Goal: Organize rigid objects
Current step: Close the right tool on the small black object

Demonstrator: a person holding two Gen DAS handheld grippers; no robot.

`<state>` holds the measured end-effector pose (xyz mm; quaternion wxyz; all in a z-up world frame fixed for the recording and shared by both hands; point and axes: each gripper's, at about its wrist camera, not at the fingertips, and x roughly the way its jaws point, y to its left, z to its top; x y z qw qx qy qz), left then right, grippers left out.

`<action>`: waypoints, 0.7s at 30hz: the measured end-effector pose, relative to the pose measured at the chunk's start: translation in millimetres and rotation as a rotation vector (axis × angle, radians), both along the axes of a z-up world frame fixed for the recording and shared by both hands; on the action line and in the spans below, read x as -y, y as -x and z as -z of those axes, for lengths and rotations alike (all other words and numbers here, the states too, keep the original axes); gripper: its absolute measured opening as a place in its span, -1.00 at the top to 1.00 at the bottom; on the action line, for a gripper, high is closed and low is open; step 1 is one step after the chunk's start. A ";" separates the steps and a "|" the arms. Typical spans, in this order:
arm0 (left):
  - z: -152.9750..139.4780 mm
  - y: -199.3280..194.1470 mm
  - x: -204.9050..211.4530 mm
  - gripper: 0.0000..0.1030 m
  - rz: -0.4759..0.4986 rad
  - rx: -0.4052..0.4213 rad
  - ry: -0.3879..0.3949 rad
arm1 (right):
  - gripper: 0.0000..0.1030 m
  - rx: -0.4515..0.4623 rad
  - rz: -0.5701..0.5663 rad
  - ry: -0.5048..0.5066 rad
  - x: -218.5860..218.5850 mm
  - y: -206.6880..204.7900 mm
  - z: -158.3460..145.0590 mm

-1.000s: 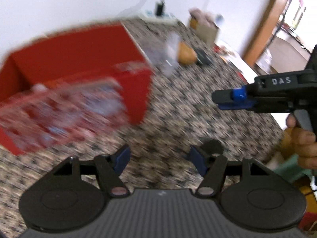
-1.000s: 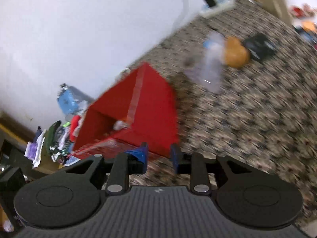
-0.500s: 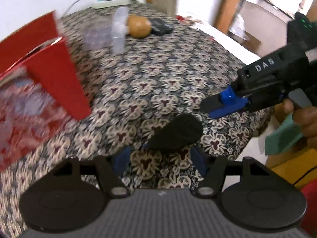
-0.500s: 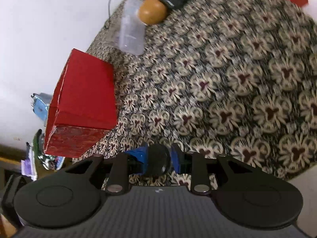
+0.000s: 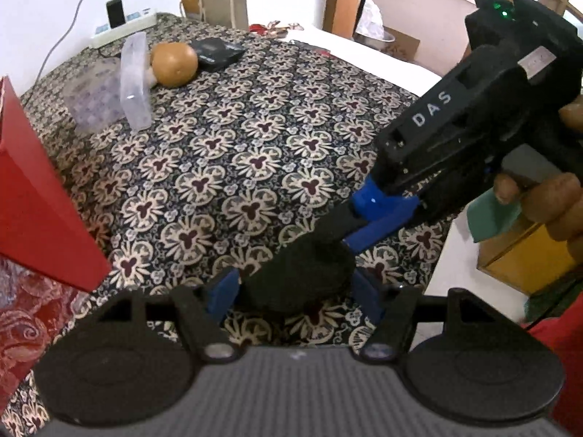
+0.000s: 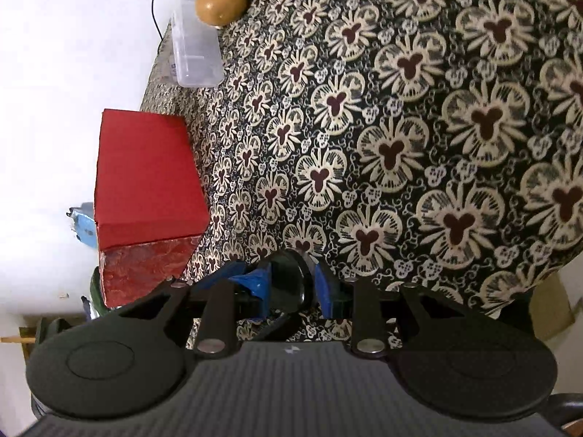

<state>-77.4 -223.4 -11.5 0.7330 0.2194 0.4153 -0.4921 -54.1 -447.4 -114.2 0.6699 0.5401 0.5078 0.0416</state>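
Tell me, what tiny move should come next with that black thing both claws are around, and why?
Probably the left gripper should close on the black object. The right gripper already pinches it by its thin edge, while the left one's blue fingers stand on either side of it, seemingly not yet pressing. A second grip would steady it before it goes anywhere, perhaps to the red box.

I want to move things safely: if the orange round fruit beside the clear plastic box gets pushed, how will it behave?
The orange fruit looks round and smooth, so it would probably roll. The clear box touching it may block one side. It seems firm, unlikely to deform.
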 end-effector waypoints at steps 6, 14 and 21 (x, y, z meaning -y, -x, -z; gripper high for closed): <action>3.4 3.3 -5.5 -0.24 -0.051 0.024 -0.007 | 0.77 0.016 0.018 -0.011 2.1 -4.6 1.0; 1.1 -10.0 -30.9 0.17 -0.248 -0.006 -0.012 | 0.76 0.059 0.003 -0.022 -17.7 -37.5 3.3; 0.9 -29.4 -57.1 0.23 -0.392 -0.104 0.066 | 0.76 0.115 -0.037 0.044 -26.2 -47.0 -9.9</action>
